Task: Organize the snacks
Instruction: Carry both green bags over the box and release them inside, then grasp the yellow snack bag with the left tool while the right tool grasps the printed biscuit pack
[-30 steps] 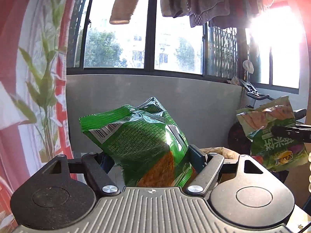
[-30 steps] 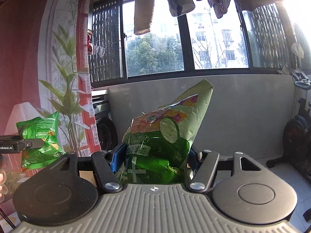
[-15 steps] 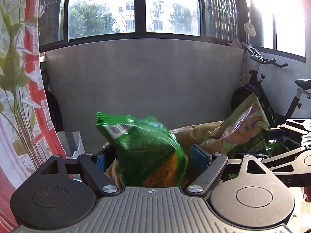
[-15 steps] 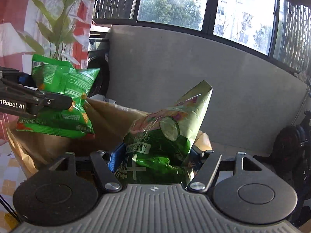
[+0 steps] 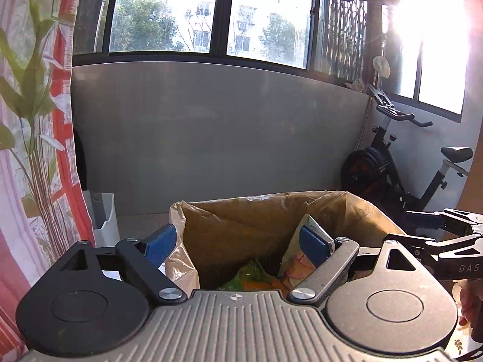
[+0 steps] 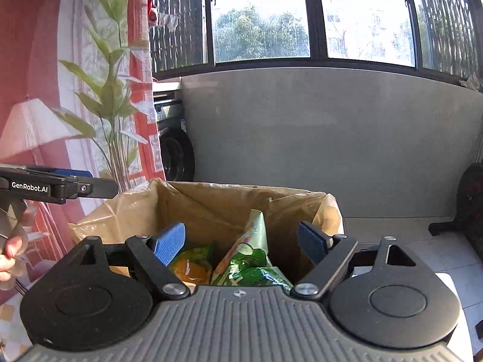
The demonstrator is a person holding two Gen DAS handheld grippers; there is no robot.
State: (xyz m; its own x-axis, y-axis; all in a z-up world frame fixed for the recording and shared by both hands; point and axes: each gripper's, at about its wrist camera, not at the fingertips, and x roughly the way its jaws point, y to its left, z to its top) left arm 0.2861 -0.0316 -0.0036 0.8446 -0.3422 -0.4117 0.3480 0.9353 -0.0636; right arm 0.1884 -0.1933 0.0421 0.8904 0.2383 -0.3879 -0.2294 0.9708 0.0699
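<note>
Big crinkly brown paper bag (image 6: 211,205) sits open-topped, with two green plastic snack packets (image 6: 244,259) lying down inside it. Both the left gripper (image 5: 238,242) and right gripper (image 6: 241,241) hover over the opening, fingers spreading apart with nothing pinched.

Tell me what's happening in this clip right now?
A person is putting snack packets away with a handheld gripper in each hand. Both packets now lie inside the brown-lined bin: the green chip bag and the cucumber-print packet beside it. The left gripper and right gripper sit over the bin's mouth, jaws opening, with nothing pressed between their pads.
</note>
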